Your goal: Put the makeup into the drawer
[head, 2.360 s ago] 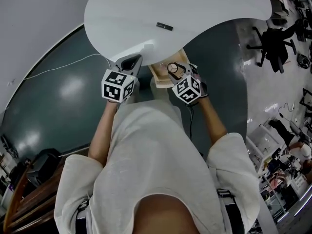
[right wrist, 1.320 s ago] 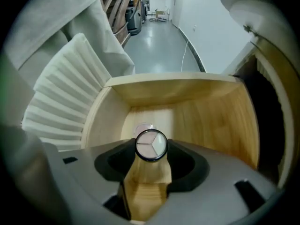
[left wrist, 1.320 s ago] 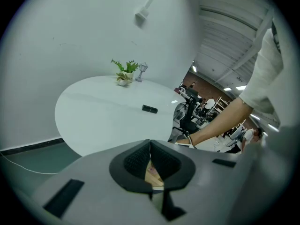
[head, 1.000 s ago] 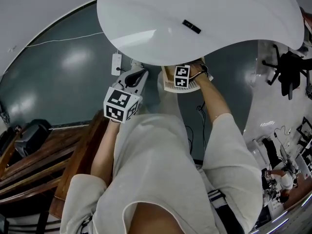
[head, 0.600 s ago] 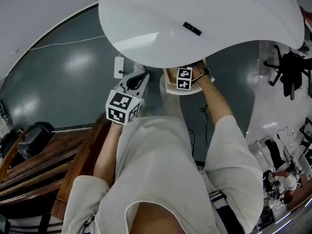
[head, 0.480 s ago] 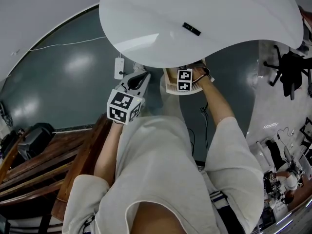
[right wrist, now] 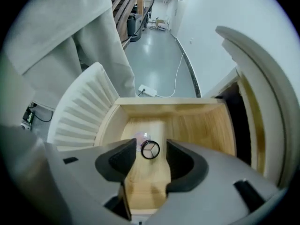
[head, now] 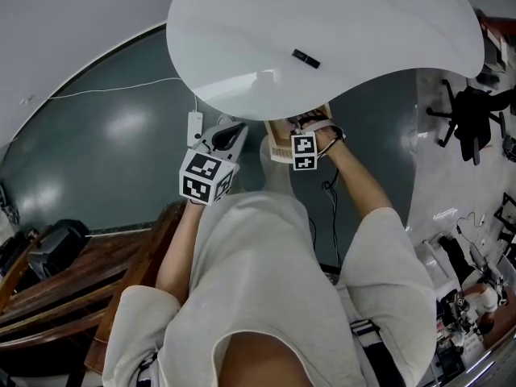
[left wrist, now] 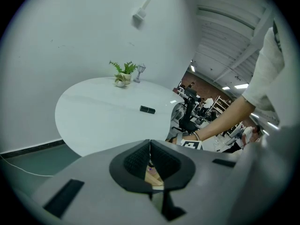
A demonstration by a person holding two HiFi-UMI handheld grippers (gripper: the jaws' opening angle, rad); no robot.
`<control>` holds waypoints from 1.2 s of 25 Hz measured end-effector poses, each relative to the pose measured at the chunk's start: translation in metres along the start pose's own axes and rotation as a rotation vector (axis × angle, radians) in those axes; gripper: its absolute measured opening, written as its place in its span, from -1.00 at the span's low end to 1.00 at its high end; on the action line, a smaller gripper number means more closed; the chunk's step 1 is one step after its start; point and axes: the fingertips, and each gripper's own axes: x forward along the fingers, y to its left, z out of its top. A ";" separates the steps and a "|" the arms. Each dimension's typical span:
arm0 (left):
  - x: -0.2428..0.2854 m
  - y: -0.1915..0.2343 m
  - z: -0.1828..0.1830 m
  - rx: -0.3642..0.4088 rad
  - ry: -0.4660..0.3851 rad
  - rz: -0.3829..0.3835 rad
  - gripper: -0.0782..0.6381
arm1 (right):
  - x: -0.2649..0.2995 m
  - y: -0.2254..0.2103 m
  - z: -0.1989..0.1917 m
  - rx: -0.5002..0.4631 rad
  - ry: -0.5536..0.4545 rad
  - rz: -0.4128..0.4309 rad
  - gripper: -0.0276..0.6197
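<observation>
The wooden drawer (right wrist: 201, 125) stands pulled out under the white table (head: 322, 22). A small round black compact (right wrist: 150, 149) lies on the drawer floor, with a pale pink round thing (right wrist: 139, 138) beside it. My right gripper (right wrist: 149, 157) hangs straight above the compact, pointing down. Its jaws have just been closing, but they stand apart and touch nothing; the compact shows between them from above. In the head view the right gripper (head: 301, 131) is over the drawer (head: 278, 139). My left gripper (left wrist: 150, 161) is shut and empty, left of the drawer. A black makeup stick (head: 305, 59) lies on the table.
The drawer has a white ribbed front (right wrist: 79, 114). A small plant (left wrist: 123, 74) stands at the table's far side. A power strip (head: 194, 123) and cable lie on the floor to the left. An office chair (head: 468, 107) is on the right, wooden steps (head: 48, 289) at lower left.
The right gripper first carried the compact over the drawer; the compact now lies on the drawer floor and the gripper has risen above it. The left gripper has hardly moved.
</observation>
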 end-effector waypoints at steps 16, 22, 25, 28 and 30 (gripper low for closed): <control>-0.009 -0.006 0.035 0.050 -0.053 -0.024 -0.75 | -0.137 -0.041 0.034 0.709 -0.350 -0.164 -0.38; -0.003 -0.003 0.045 0.057 -0.054 -0.030 -0.75 | -0.184 -0.080 0.032 1.060 -0.586 -0.221 -0.33; -0.001 -0.002 0.048 0.061 -0.053 -0.033 -0.75 | -0.191 -0.097 0.021 1.122 -0.614 -0.282 -0.32; -0.001 -0.004 0.052 0.064 -0.055 -0.037 -0.75 | -0.195 -0.111 0.008 1.151 -0.609 -0.326 -0.31; -0.001 -0.004 0.054 0.063 -0.057 -0.038 -0.75 | -0.196 -0.122 -0.003 1.149 -0.590 -0.350 -0.31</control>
